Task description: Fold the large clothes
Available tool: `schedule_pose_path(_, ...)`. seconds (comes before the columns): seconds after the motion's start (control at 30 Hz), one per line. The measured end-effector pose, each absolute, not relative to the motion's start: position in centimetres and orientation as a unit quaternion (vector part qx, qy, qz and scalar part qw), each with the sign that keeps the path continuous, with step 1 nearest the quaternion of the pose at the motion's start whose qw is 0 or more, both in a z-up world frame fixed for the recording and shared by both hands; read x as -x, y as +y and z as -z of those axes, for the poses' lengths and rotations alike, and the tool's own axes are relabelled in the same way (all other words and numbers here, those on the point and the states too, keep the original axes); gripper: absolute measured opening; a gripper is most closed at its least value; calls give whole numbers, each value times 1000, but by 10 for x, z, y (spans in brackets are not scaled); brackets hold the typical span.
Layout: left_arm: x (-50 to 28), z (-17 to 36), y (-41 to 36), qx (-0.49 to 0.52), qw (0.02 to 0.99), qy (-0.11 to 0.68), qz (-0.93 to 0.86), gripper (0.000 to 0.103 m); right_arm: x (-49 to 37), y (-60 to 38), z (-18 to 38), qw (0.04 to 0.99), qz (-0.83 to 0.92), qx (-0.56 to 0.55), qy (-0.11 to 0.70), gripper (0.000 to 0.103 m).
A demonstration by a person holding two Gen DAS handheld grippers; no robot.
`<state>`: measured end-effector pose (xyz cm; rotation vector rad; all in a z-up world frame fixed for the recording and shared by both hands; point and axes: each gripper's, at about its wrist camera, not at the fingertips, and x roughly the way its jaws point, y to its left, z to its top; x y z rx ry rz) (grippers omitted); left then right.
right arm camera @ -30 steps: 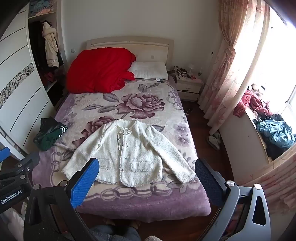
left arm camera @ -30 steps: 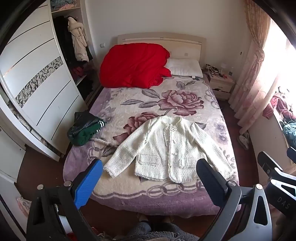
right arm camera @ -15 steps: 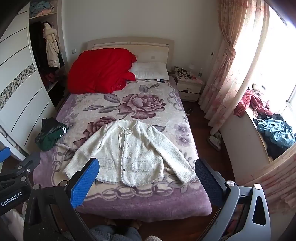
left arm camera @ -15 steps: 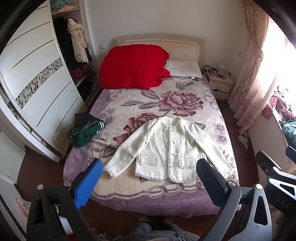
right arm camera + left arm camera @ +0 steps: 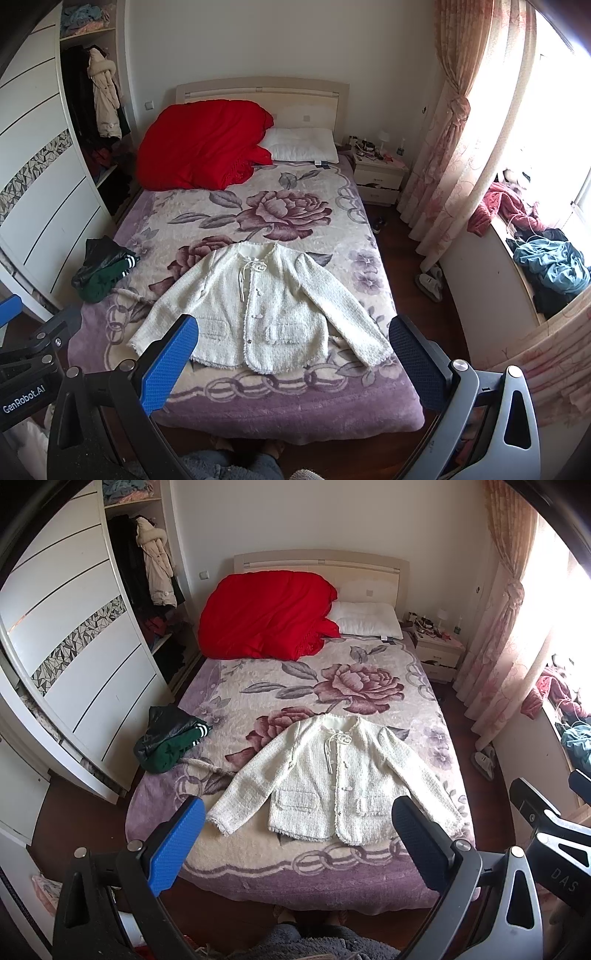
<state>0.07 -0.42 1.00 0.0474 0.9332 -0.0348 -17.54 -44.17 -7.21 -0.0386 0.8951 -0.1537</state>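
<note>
A white tweed jacket [image 5: 332, 779] lies flat and face up on the bed's flowered blanket [image 5: 295, 686], sleeves spread, hem toward me. It also shows in the right wrist view [image 5: 258, 306]. My left gripper [image 5: 297, 830] is open and empty, held high above the foot of the bed. My right gripper [image 5: 291, 350] is open and empty too, beside the left one. Neither touches the jacket.
A dark green and black bundle of clothes [image 5: 168, 740] lies at the bed's left edge. A red quilt [image 5: 266, 614] and white pillow [image 5: 365, 618] sit at the headboard. A wardrobe [image 5: 74, 657] stands left, a nightstand [image 5: 437, 651] and curtains [image 5: 454, 147] right.
Both cameras have drifted very slightly; the jacket and the bed have not changed. Both grippers stay open.
</note>
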Motion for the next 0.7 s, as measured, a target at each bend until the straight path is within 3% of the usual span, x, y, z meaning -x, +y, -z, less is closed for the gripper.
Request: schedule_pose_path(0.7, -1, -30, -11, -17, 897, 441, 19, 103, 175, -437, 59, 901, 73, 20, 428, 103)
